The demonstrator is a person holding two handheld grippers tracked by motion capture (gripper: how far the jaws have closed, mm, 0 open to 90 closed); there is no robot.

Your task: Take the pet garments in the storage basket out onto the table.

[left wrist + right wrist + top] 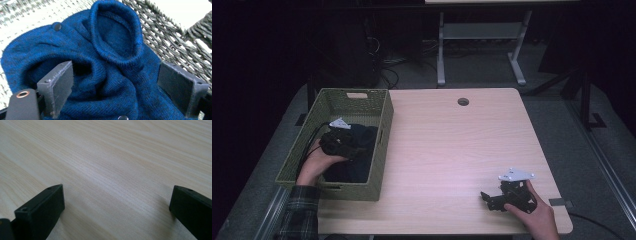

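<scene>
L gripper (115, 92) wide over blue knit (105, 62) in basket (377, 145); no labels legible.

The blue garment (110, 75) in the basket (384, 130) is a chunky, matt knit with a slightly fuzzy surface and small dark buttons, and the basket around it is coarse woven wicker, rough and greenish. The table (112, 157) is pale wood-grain with a smooth, faintly satin sheen, and the gripper pads (58, 85) look like dull, scuffed rubbery plastic.

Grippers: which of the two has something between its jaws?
The left gripper, inside the basket, straddles blue knitwear; the right gripper spans bare table.
</scene>
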